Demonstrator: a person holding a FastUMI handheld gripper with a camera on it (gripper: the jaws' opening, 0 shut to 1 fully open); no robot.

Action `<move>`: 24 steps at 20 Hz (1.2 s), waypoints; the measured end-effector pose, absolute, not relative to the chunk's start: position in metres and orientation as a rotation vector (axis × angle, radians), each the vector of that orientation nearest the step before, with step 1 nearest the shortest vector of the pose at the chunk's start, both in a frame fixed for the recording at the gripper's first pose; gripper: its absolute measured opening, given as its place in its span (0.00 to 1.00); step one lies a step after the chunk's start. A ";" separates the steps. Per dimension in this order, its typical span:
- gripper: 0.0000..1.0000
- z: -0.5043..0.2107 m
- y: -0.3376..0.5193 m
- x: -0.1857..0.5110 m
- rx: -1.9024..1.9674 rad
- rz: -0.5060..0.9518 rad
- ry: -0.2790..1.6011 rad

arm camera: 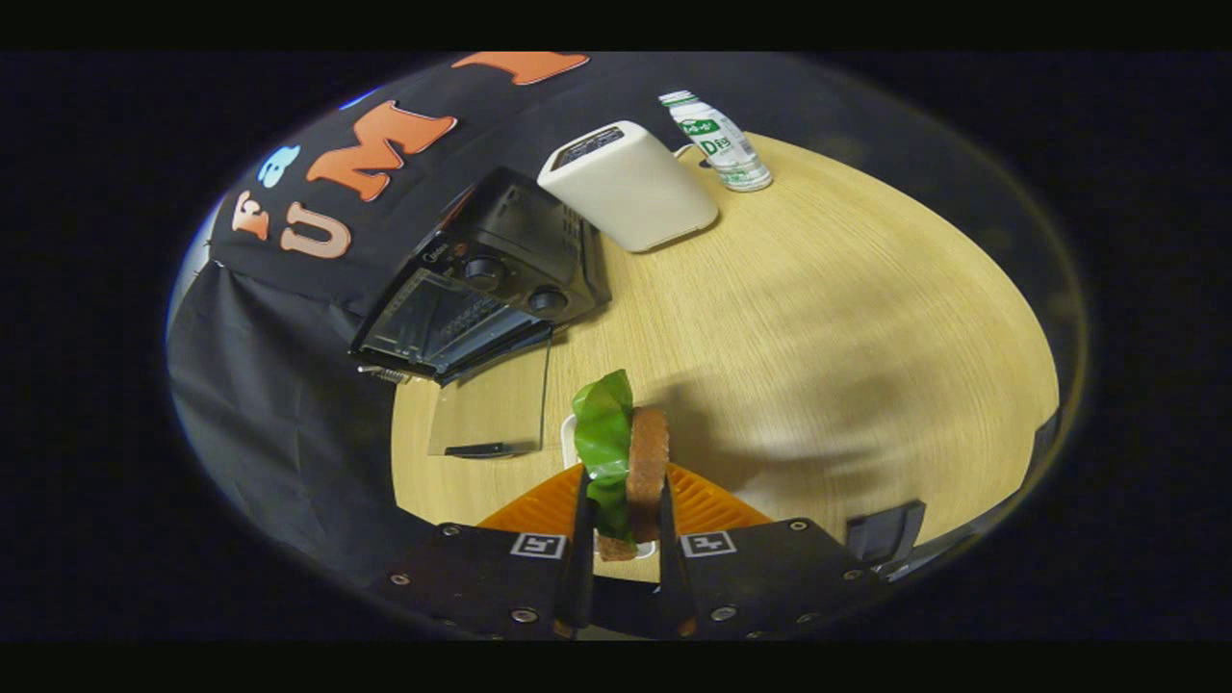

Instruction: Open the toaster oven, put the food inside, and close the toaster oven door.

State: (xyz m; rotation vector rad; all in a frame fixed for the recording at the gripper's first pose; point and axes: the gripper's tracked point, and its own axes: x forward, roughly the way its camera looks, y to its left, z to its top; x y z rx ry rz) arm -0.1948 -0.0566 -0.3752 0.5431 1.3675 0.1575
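Observation:
My gripper (624,515) is shut on a sandwich (647,472), a brown slice with a green leaf (603,433) on its left side, held upright between the two fingers and lifted off the table. Beyond the fingers to the left stands the black toaster oven (500,279) with its glass door (491,404) swung down flat onto the wooden table (828,337). The oven's dark inside with a rack faces me. Two knobs sit on its right panel.
A white box-shaped appliance (630,188) stands behind the oven, and a white bottle with a green label (717,142) is beyond it. A small white dish (568,438) lies under the sandwich. Black cloth drapes the table's left side.

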 end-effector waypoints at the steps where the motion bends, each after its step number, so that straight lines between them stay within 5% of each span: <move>1: 0.28 -0.372 -0.055 -0.193 0.544 0.152 1.361; 12: 0.28 -0.294 0.008 -0.143 0.740 0.042 1.087; 24: 0.27 -0.337 0.125 -0.080 0.978 -0.032 0.988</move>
